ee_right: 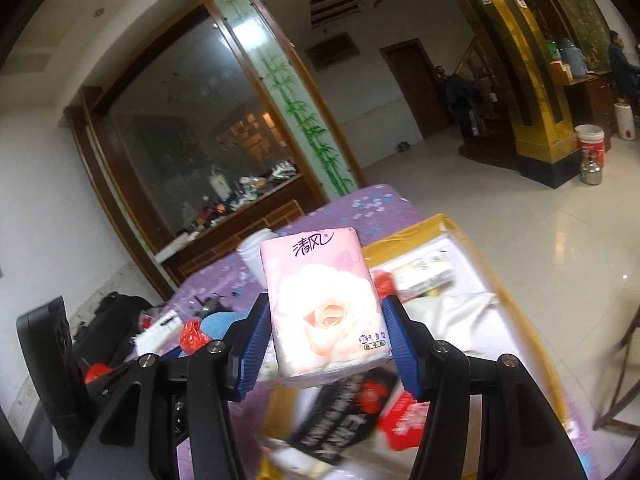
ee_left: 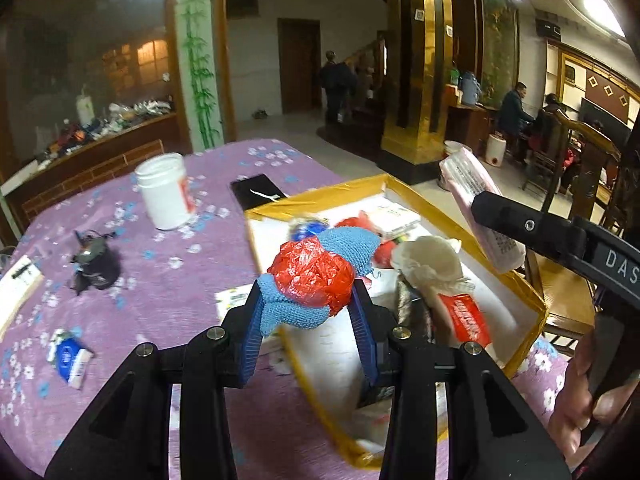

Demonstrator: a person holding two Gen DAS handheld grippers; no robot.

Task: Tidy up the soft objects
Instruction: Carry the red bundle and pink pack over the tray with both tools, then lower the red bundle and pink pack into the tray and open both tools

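Two hand-held grippers are up, each carrying one soft thing. The left hand-held gripper (ee_left: 306, 300) clamps a blue knitted cloth (ee_left: 352, 246) bundled with a red plastic bag (ee_left: 316, 274), above the near rim of the yellow-edged box (ee_left: 520, 284) on the purple table (ee_left: 160, 272). The right hand-held gripper (ee_right: 326, 344) squeezes one pink tissue pack (ee_right: 324, 308) by its sides, long axis upright, over the box. Only the left view shows the white jar (ee_left: 166, 190); only the right view shows the pack's rose-printed face.
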